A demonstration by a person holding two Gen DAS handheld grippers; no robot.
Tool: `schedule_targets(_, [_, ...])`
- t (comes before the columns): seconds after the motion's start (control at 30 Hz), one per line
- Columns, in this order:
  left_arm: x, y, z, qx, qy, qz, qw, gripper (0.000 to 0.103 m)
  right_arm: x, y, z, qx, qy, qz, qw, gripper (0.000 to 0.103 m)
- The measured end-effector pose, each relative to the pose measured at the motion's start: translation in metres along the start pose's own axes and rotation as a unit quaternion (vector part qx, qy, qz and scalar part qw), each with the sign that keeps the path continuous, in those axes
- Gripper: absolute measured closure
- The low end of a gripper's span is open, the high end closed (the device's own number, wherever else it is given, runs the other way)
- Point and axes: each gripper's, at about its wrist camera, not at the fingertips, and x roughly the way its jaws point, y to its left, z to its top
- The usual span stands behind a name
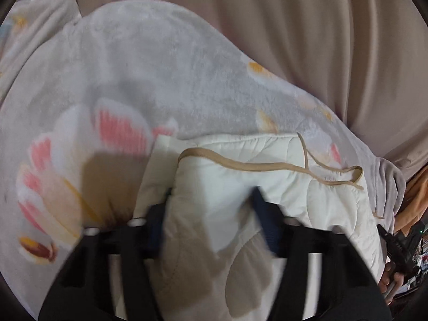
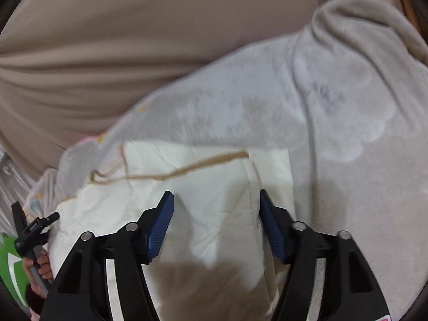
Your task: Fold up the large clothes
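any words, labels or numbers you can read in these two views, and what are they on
No text can be read in either view.
Cream quilted garment: faint marks near its tan trim, too blurred to read.
Black device at the left edge of the right wrist view: small pale print, too small to read.
Green-and-white object: white shapes only, no legible letters.
Floral fleece blanket: flower print, no words.

A cream quilted garment (image 1: 240,187) is edged with tan trim (image 1: 240,164); a grey blanket (image 1: 149,67) is printed with pink-and-white flowers (image 1: 80,147) at 9 o'clock; beige curtain (image 1: 321,26) at 12; blue pads (image 2: 160,222) are seen
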Motion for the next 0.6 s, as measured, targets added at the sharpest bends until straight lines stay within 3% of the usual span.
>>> schedule_targets(0.03, [-0.006,-0.004,0.0,0.008,-0.009,-0.002,0.9999,0.087,-0.007,0.004,-0.001,-0.01,-0.01,0.005,1.0,0.088])
schedule_targets(0.2, [-0.053,-0.027,0.015,0.027,-0.092,-0.019,0.9952,0.091,-0.077,0.03,0.014,-0.04,-0.155,0.054,0.986,0.093])
schedule_targets(0.27, [-0.049,-0.036,0.019,0.044,-0.112,0.019,0.9926,0.091,-0.078,0.033,0.018,-0.046,-0.171,0.033,0.984,0.093])
schedule_targets(0.33, [-0.018,-0.038,0.017,0.057,-0.084,0.049,0.9936,0.091,-0.042,0.026,0.018,-0.044,-0.127,-0.012,0.991,0.093])
schedule_targets(0.4, [0.022,-0.032,0.009,0.062,-0.037,0.078,0.9944,0.09,0.005,0.009,0.007,-0.035,-0.056,-0.057,0.996,0.093])
schedule_targets(0.43, [0.035,-0.028,0.004,0.06,-0.028,0.077,0.9949,0.09,0.02,0.0,0.001,-0.024,-0.034,-0.055,0.998,0.092])
schedule_targets(0.6, [0.045,-0.033,-0.005,0.08,-0.04,0.109,0.99,0.088,0.032,0.01,0.001,-0.044,-0.012,-0.087,0.995,0.091])
